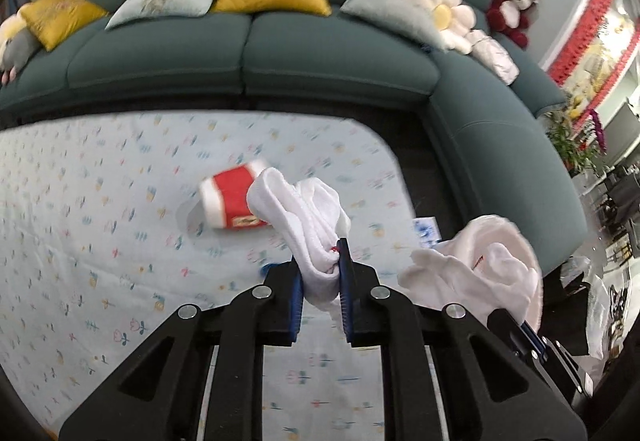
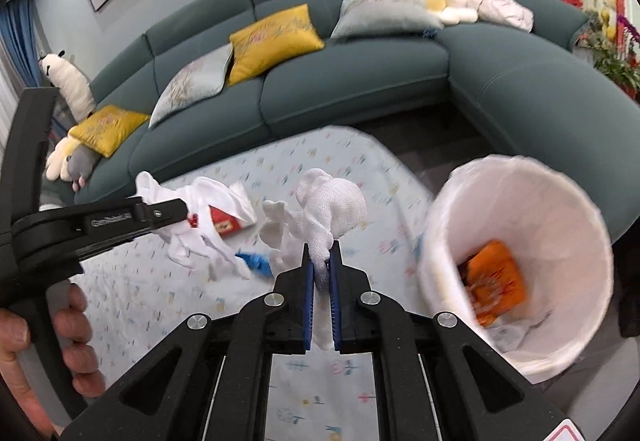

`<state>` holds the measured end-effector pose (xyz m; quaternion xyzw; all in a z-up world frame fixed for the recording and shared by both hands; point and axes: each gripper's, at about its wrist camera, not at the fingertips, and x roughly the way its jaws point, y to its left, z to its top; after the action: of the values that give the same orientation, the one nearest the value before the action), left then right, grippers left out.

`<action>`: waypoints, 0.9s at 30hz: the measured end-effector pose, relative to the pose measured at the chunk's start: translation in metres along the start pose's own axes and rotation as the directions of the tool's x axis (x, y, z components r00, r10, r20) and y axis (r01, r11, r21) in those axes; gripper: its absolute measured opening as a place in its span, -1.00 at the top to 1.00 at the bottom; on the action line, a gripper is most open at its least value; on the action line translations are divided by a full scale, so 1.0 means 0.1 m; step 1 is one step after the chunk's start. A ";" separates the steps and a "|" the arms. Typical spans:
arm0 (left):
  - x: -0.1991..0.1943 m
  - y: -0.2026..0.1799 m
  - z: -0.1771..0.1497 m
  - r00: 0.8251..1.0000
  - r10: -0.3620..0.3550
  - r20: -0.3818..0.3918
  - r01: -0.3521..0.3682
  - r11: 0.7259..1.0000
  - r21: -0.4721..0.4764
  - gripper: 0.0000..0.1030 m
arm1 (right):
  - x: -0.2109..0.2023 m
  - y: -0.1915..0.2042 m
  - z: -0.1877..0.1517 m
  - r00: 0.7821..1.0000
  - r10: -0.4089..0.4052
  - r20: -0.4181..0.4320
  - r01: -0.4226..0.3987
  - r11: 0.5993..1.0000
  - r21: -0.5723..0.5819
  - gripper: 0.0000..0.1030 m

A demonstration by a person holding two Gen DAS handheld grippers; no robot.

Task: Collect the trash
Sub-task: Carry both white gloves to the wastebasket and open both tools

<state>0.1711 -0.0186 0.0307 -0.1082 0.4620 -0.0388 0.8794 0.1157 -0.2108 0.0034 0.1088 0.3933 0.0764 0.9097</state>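
Observation:
My left gripper (image 1: 320,261) is shut on a crumpled white tissue (image 1: 304,217) and holds it above the patterned table (image 1: 100,209). It also shows in the right wrist view (image 2: 188,215) at the left with its tissue (image 2: 204,233). My right gripper (image 2: 320,253) is shut on another white tissue wad (image 2: 336,205), to the left of the white-lined trash bin (image 2: 560,201). An orange wrapper (image 2: 496,281) lies inside the bin. A red-and-white carton (image 1: 232,201) lies on the table beyond the left gripper. A blue scrap (image 2: 256,261) lies on the table.
A teal corner sofa (image 1: 320,53) with yellow and grey cushions, a flower cushion (image 1: 444,13) and a red plush toy (image 1: 512,1) curves behind the table. Dark floor lies between table and sofa. Potted flowers (image 1: 576,137) stand at the right.

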 end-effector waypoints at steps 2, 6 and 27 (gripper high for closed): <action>-0.08 -0.14 0.04 1.000 -0.012 0.013 0.012 1.000 0.019 0.72 | -0.12 -0.10 0.06 1.000 -0.014 0.022 0.013 1.000 0.010 0.86; -0.19 -0.50 0.06 0.999 -0.045 0.026 0.043 0.997 0.066 0.71 | -0.34 -0.34 0.15 0.997 -0.045 0.059 0.043 0.999 0.032 0.86; -0.01 -1.84 -0.39 0.989 -0.132 -0.065 0.144 0.957 0.252 0.71 | -0.79 -1.49 0.13 0.980 -0.173 0.099 0.156 0.975 0.160 0.86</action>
<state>0.1437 -0.2040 0.0518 -0.0247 0.4652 -0.1619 0.8699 0.0797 -0.3739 0.0293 0.1486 0.3537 -0.0356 0.9228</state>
